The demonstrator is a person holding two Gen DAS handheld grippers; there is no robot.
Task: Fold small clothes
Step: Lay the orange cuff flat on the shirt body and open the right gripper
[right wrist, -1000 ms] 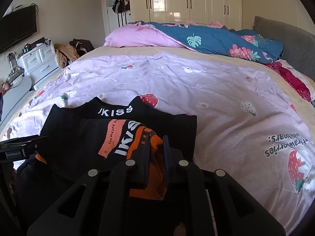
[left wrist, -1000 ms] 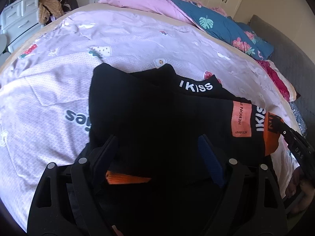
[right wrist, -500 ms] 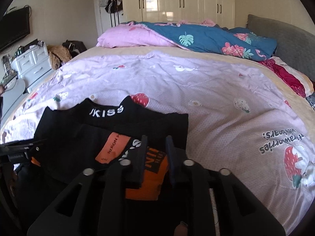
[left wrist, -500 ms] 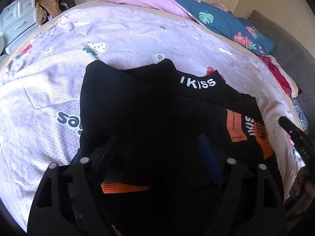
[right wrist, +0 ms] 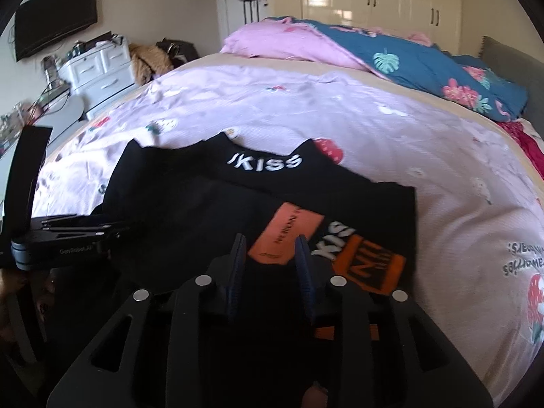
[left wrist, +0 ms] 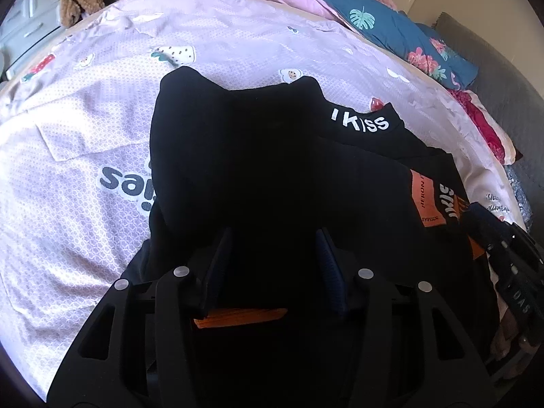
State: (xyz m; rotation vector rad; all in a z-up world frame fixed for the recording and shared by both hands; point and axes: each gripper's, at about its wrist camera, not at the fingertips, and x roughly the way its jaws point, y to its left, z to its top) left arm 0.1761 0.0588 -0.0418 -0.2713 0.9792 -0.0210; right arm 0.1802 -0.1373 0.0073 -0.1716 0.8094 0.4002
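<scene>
A small black knit garment with white "IKISS" lettering and orange patches [right wrist: 258, 204] lies partly folded on the near part of the bed, on a lilac cotton bedsheet printed with strawberries [right wrist: 391, 142]; one black layer overlaps another, the lettered neckband [left wrist: 360, 122] at the far edge and an orange ribbed cuff [left wrist: 238, 316] at the near edge; the cloth appears light, soft and limp, so it will probably sag and slide over itself rather than hold a crease, and it is likely to drag the loose sheet beneath; a sound grasp would take a doubled edge or a corner, for instance the near right corner beside the orange printed patch [right wrist: 370, 265], pinching both layers together; the left hand-held gripper [left wrist: 272, 265] stands with its jaws wide apart over the near black cloth, holding nothing that can be seen; the right hand-held gripper [right wrist: 268, 272] has its jaws moderately apart over the near edge by the orange label [right wrist: 289, 231], and whether cloth lies between them cannot be told; each gripper shows at the margin of the other's view, so the two work close together and may obstruct one another; far off lie a pink pillow [right wrist: 289, 44] and a blue floral quilt [right wrist: 425, 68], well apart from the garment; a white drawer unit [right wrist: 98, 68] stands beyond the left side of the bed; nothing else lies on the sheet near the garment.
</scene>
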